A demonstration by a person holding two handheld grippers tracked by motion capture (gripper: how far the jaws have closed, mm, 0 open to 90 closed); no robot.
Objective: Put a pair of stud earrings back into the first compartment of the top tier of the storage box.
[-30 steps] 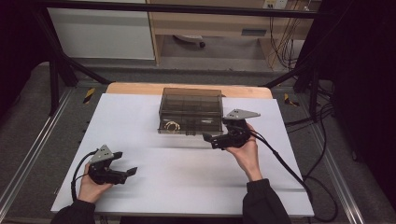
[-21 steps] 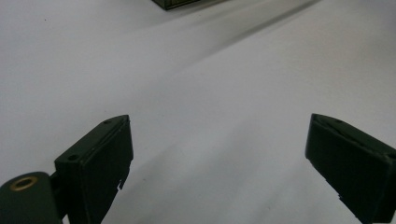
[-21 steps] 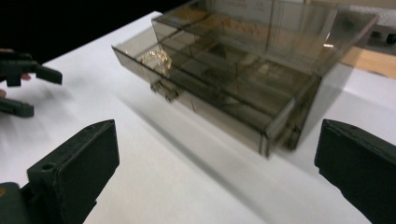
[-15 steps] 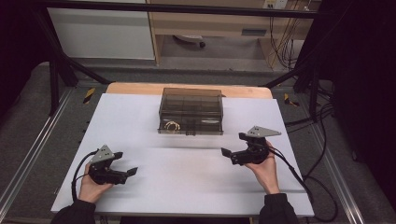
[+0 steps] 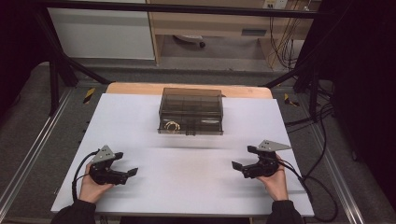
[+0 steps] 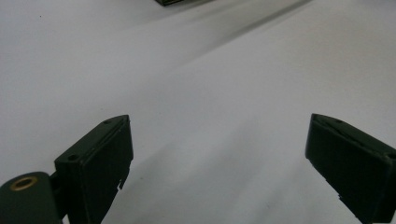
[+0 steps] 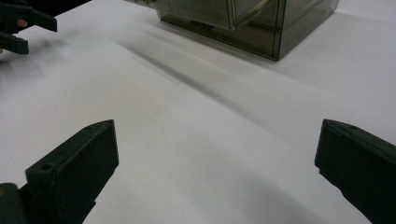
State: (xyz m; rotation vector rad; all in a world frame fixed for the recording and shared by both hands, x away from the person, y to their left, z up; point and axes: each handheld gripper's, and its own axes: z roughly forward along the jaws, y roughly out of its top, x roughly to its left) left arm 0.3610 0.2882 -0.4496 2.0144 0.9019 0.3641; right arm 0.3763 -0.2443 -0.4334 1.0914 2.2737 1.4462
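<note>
A smoky see-through box (image 5: 191,105) with small compartments stands at the back middle of the white table (image 5: 196,186). Something gold and ring-shaped (image 5: 172,125) lies inside its front left part. In the right gripper view the box (image 7: 247,18) sits ahead at the top. My left gripper (image 5: 125,163) rests near the front left of the table, open and holding nothing; its jaws stand wide apart in its own view (image 6: 224,163). My right gripper (image 5: 243,157) is at the front right, well short of the box, also open and holding nothing (image 7: 217,163).
The table's wooden back edge (image 5: 140,87) runs behind the box. Cables (image 5: 317,196) trail off the right side of the table. The other hand's gripper (image 7: 23,23) is at the top left of the right gripper view. Dark frame legs stand on both sides.
My right gripper has drawn back from the box's front right corner toward the person and to the right. The left gripper has stayed put.
</note>
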